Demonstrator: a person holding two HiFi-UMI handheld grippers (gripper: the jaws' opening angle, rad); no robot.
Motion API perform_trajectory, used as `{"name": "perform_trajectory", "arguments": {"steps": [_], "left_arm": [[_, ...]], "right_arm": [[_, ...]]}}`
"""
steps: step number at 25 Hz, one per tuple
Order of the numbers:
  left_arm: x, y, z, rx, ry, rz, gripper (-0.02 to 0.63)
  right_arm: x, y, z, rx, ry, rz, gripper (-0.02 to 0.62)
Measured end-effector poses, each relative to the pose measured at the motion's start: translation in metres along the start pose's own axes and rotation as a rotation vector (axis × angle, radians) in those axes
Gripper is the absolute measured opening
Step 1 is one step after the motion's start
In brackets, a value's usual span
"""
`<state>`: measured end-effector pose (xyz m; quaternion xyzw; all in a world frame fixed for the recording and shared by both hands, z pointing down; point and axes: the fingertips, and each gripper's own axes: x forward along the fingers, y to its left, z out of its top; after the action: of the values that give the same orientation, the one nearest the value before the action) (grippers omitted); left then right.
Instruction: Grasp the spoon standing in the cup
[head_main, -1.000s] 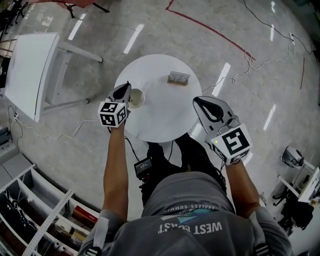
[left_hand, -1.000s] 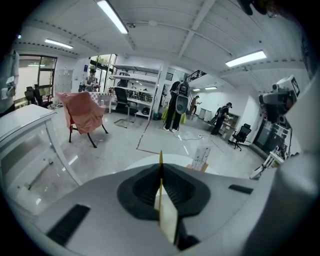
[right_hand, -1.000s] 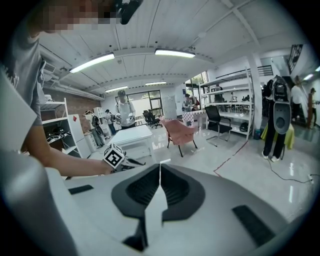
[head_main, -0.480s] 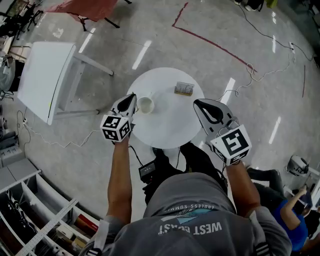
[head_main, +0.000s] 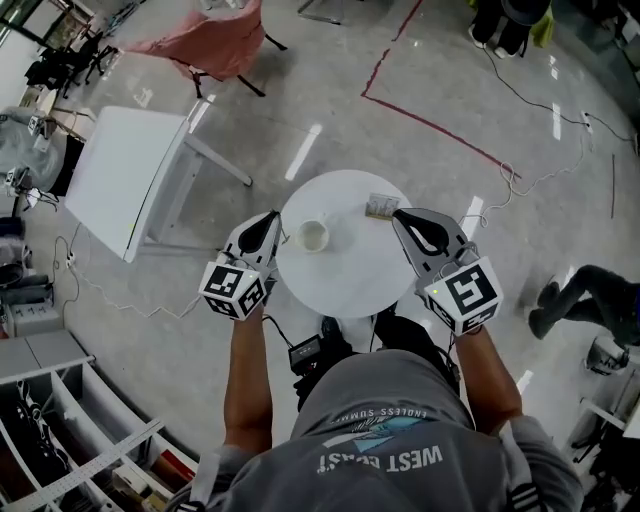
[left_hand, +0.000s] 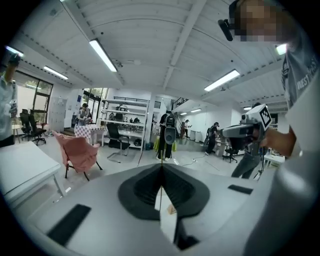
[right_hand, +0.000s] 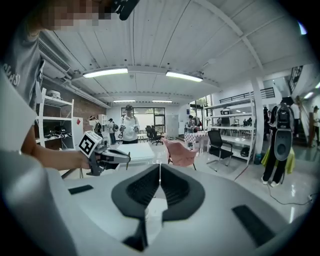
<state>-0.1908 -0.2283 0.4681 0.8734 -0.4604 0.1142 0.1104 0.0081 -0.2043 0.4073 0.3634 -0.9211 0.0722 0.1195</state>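
Note:
A white cup (head_main: 313, 236) stands on the left half of a small round white table (head_main: 350, 275); the spoon in it is too small to make out. My left gripper (head_main: 274, 218) is shut and empty, just off the table's left edge, a short way left of the cup. My right gripper (head_main: 400, 214) is also shut and empty, over the table's right edge. Both point level into the room: the left gripper view shows its closed jaws (left_hand: 161, 165) and the right gripper (left_hand: 245, 131) across from it. In the right gripper view its own jaws (right_hand: 160, 165) are closed too.
A small grey holder (head_main: 381, 207) sits at the table's far edge. A white rectangular table (head_main: 125, 180) stands to the left, a pink-draped chair (head_main: 215, 40) beyond it. Cables and red tape (head_main: 440, 125) cross the floor. Shelves (head_main: 60, 450) lie bottom left; a person's legs (head_main: 590, 300) are at right.
The left gripper has drawn back from beside the cup to off the table's left edge. The head view has lifted, so the table looks smaller and farther.

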Motion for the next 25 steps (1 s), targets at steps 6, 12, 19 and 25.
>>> {"name": "perform_trajectory", "arguments": {"steps": [6,12,19,25], "left_arm": [[-0.024,-0.008,0.045,0.055,-0.084,-0.008,0.005],[-0.049,-0.015,0.08,0.082,-0.171,-0.007,0.005],[-0.077,-0.021,0.101,0.026,-0.27,-0.026,0.005],[-0.098,-0.023,0.106,-0.002,-0.318,-0.026,0.005]], "right_arm": [[0.0,0.001,0.02,-0.03,-0.046,-0.006,0.003],[-0.001,0.006,0.04,-0.067,-0.088,-0.009,0.003],[-0.003,0.016,0.055,-0.104,-0.116,0.007,0.003],[-0.004,0.03,0.063,-0.136,-0.124,0.027,0.002]]}}
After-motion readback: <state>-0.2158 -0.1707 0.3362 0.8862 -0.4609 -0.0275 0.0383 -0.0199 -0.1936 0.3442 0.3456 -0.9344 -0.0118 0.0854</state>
